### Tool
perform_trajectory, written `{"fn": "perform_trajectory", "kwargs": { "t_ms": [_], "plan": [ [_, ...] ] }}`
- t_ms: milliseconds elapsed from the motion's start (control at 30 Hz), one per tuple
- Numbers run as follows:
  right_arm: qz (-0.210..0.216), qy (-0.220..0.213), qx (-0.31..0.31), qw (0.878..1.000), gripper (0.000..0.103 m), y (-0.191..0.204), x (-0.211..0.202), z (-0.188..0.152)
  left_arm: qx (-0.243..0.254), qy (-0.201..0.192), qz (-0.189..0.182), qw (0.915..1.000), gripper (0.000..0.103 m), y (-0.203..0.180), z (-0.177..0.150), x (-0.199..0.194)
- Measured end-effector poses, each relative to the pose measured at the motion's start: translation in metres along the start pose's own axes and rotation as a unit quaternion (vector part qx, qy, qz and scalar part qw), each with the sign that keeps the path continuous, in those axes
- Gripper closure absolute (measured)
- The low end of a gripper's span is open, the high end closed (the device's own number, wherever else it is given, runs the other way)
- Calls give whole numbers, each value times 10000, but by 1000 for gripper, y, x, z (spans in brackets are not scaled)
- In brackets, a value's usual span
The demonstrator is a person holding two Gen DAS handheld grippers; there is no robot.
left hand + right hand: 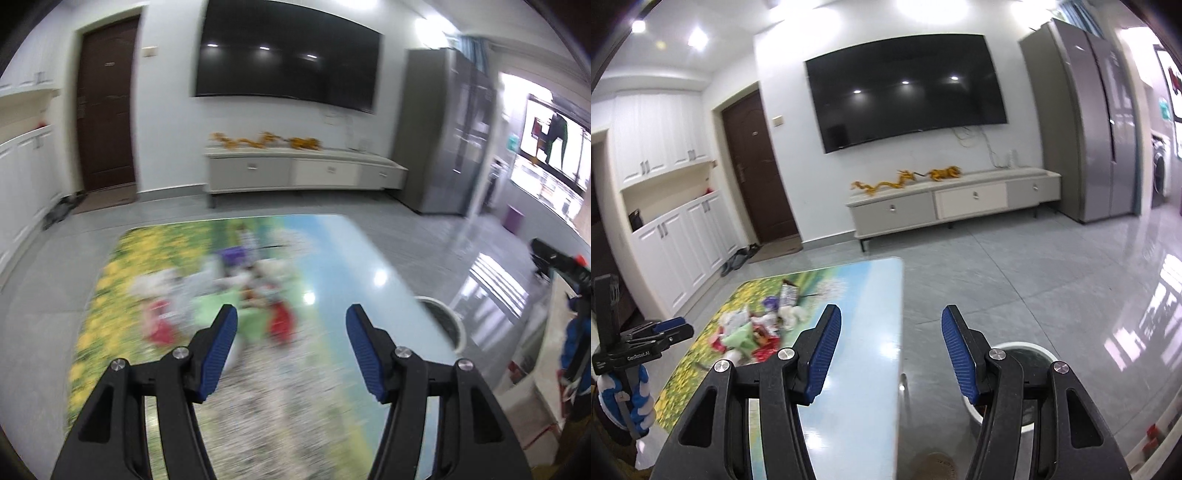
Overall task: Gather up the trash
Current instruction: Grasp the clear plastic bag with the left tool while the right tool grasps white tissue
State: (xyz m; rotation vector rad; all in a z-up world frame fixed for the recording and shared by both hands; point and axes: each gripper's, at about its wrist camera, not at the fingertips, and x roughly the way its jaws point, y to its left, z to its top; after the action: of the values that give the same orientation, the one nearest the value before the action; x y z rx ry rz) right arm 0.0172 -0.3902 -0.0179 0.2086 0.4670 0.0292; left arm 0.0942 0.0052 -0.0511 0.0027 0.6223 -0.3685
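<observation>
A heap of trash wrappers (757, 325), red, white, green and purple, lies on a low table with a flower-and-sky print (864, 295). The left wrist view shows the heap blurred (221, 288). My left gripper (291, 321) is open and empty above the table, just short of the heap; it also shows in the right wrist view (670, 326). My right gripper (891, 321) is open and empty over the table's right edge. A white trash bin (1030, 354) stands on the floor right of the table, also in the left wrist view (443, 317).
A TV (905, 88) hangs over a low cabinet (953, 203) at the far wall. A grey fridge (1086, 122) stands at the right, a brown door (753, 170) and white cupboards (676, 236) at the left. Grey tile floor surrounds the table.
</observation>
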Motion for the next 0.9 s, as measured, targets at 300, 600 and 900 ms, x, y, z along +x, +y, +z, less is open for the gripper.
{"fn": "perform_trajectory", "kwargs": {
  "t_ms": [300,600,900],
  "plan": [
    [458,245,-413,9978,47,60,14,15,-889,-260,635,9937,44,111,-43,-40],
    [800,992,-728,9892,47,92,86,-4,-664,312,-25,9973,44,100,-56,22],
    [1096,1828,-756,9741,47,108,186,-37,-390,823,-126,9958,44,79,-53,99]
  ]
}}
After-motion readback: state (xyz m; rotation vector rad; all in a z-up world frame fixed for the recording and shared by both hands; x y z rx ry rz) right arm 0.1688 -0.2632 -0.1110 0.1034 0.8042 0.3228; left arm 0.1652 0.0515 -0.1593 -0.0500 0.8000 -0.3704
